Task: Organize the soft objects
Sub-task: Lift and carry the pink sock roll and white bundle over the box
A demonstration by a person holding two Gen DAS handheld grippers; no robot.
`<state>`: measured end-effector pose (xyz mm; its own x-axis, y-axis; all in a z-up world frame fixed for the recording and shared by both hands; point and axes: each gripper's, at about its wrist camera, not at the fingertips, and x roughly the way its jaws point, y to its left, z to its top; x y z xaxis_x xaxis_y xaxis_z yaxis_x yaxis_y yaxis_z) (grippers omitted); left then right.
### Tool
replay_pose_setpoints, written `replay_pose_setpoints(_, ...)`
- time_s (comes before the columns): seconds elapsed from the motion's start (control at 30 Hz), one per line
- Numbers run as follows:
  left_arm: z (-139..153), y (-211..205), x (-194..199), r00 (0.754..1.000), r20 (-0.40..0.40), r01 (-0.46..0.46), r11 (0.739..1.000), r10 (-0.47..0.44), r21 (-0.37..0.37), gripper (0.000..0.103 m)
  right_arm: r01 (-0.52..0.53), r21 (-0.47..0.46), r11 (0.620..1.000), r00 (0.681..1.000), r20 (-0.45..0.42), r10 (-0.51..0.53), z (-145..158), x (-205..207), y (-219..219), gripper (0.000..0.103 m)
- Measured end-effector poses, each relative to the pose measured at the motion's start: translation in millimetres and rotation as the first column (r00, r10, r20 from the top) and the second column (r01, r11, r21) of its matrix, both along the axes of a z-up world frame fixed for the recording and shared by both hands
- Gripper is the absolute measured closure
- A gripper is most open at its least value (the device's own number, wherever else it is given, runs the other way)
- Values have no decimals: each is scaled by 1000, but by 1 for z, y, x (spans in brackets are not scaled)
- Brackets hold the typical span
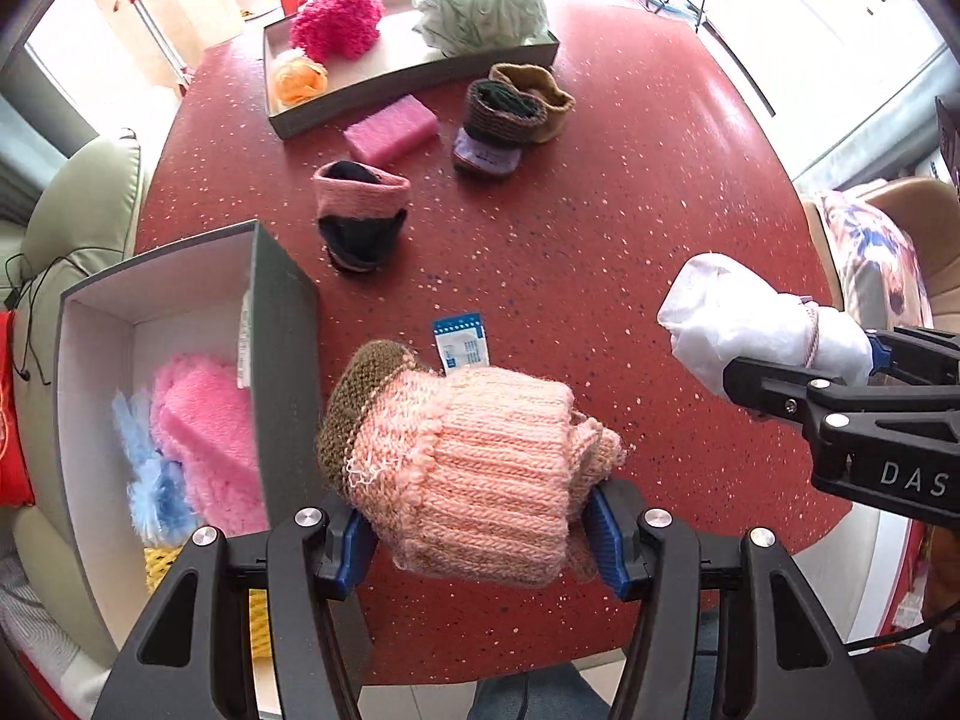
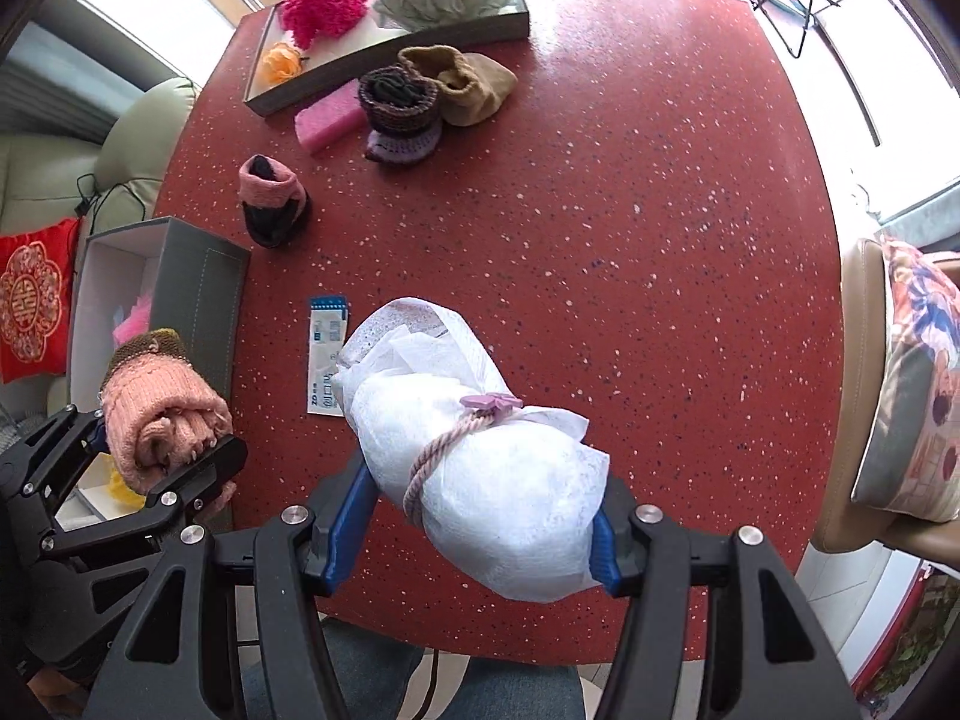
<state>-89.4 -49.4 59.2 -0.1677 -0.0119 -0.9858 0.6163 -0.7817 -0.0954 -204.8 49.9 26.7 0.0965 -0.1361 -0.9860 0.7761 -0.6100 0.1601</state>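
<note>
Left gripper (image 1: pixel 480 531) clamps a rolled pink knit sock (image 1: pixel 468 468); right gripper (image 2: pixel 483 531) clamps a white cloth bundle (image 2: pixel 474 450) tied with cord (both pinched across the middle, so neither unrolls). Both hang above the red table (image 1: pixel 630 210). The open box (image 1: pixel 102 360) to the left, already holding soft items, appears the likely destination.

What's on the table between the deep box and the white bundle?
A blue-and-white packet lies flat between the deep box and the white bundle, clearest in the right wrist view.
</note>
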Motion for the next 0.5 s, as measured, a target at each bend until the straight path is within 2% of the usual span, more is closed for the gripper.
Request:
replay_pose_setpoints(0.27, 14, -30, 36, 989, -46, -138, 990, 138, -14, 44, -116, -20, 993, 993, -37, 115, 17, 25, -43, 40)
replay_pose_setpoints(0.5, 20, -55, 78, 958, -67, -281, 959, 278, -32, 44, -234, -29, 972, 971, -62, 232, 29, 58, -79, 40)
